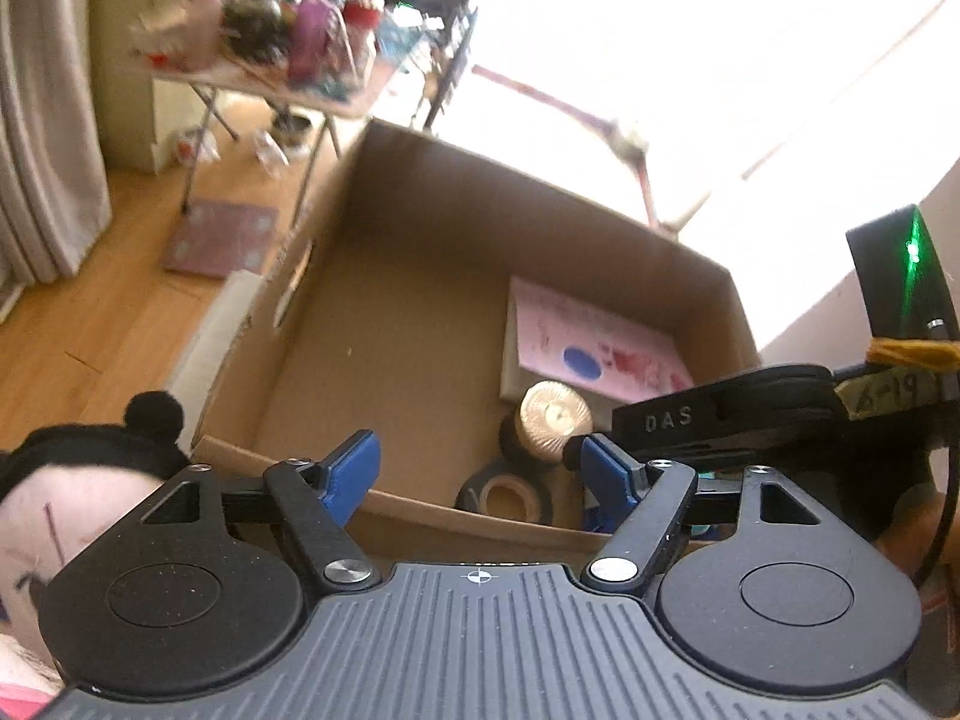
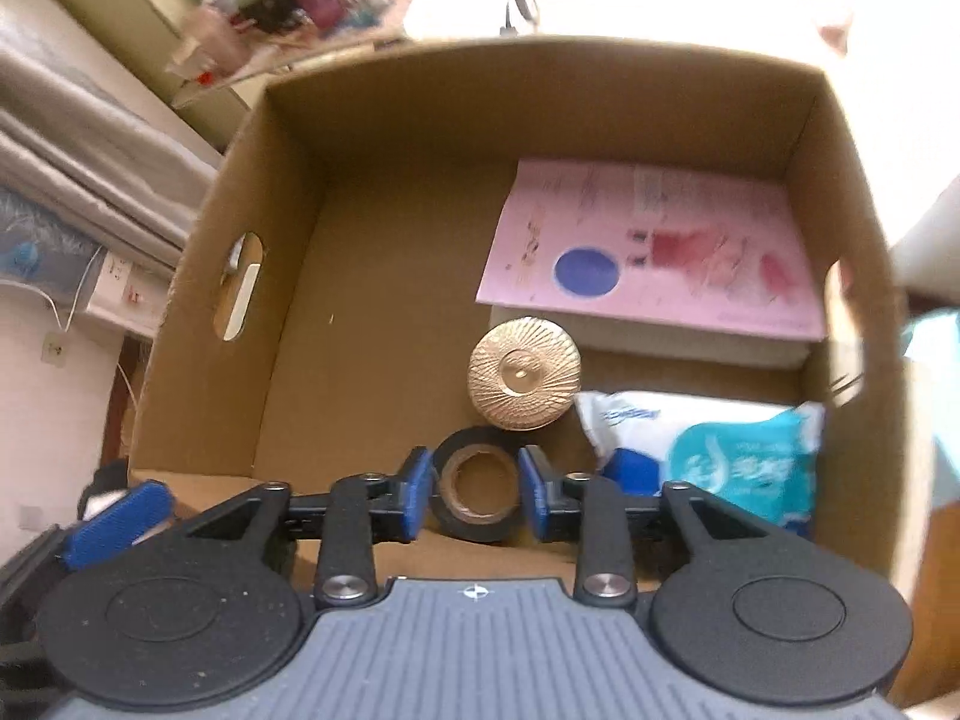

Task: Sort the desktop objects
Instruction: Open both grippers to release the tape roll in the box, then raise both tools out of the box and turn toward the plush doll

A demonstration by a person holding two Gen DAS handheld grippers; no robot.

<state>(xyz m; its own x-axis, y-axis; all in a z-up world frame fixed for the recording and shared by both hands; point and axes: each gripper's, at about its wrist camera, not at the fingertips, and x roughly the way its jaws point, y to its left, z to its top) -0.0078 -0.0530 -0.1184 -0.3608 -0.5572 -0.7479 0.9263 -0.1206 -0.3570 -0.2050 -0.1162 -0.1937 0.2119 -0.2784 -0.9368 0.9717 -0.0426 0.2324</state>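
black tape roll [image 2: 476, 495], brown cardboard core, lying flat in cardboard box [image 2: 384, 120]

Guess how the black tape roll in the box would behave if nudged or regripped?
The tape roll lies flat on the cardboard box floor, so it should slide, not roll. Probably stiff and light: cardboard core, open centre. Tipped on edge, it could roll.

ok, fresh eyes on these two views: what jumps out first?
The open cardboard box fills both views. Inside it, a pink booklet lies at the back right, a gold ribbed round lid stands mid-floor, and a teal-and-white tissue pack sits right of it. A black tape roll lies on the box floor, framed by the right hand-held gripper, whose jaws are clear of it.
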